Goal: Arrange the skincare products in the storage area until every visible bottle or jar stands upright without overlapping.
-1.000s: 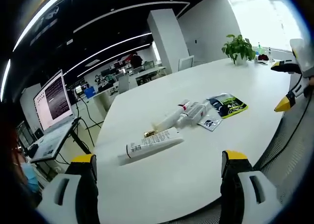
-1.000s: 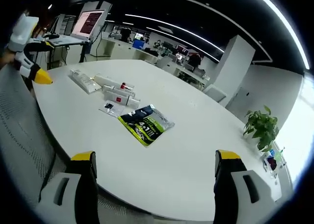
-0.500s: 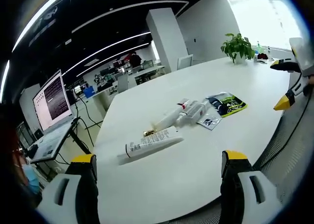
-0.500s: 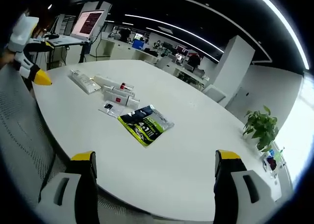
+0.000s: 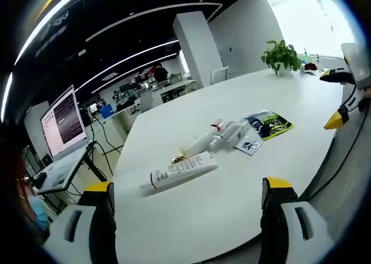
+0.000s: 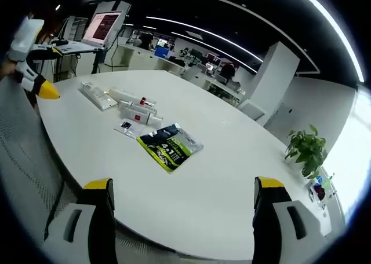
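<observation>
left gripper [image 5: 185, 189] jaws spread, holding nothing | right gripper [image 6: 179, 189] likewise spread | white tube [image 5: 178, 171] flat on table [image 5: 191, 217], ahead of left jaws | smaller tubes [image 5: 223, 134], possibly three, beyond | green sachet [image 6: 168, 146] ahead of right jaws | nothing upright yet; both held back, likely choosing a first pick.

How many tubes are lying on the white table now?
3, as far as I can tell. A large white tube lies nearest the left gripper's side; a slim pale tube and a white tube with a red cap lie beside the green sachet. Overlap may hide more.
</observation>
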The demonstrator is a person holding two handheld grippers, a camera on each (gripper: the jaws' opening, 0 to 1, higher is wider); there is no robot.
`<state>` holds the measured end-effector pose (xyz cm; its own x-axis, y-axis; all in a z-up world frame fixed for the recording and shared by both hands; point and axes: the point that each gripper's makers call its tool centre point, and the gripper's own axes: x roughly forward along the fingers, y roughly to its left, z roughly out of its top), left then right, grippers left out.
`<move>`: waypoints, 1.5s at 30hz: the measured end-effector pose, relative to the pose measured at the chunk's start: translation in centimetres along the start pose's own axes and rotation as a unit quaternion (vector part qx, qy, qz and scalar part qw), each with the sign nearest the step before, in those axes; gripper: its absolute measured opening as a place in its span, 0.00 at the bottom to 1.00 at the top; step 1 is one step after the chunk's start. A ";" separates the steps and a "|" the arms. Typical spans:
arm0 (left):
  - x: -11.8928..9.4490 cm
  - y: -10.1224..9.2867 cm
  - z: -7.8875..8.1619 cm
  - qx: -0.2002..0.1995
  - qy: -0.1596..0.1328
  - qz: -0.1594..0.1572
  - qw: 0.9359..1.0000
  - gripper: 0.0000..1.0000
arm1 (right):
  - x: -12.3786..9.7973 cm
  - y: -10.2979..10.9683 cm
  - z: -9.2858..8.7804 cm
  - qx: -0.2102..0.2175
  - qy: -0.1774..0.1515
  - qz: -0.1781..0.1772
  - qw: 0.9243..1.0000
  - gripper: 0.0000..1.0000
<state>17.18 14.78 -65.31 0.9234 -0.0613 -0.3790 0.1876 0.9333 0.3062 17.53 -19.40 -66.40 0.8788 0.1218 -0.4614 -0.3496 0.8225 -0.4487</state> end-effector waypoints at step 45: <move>1.1 0.5 0.6 0.015 0.001 -0.035 0.999 0.99 | 0.1 0.3 0.1 -0.007 0.007 0.000 1.000 1.00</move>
<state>18.44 14.94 -65.04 0.9069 -0.1249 -0.4025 0.2618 0.9155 0.3056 17.50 -19.14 -66.51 0.8738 0.1146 -0.4727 -0.3550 0.8145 -0.4589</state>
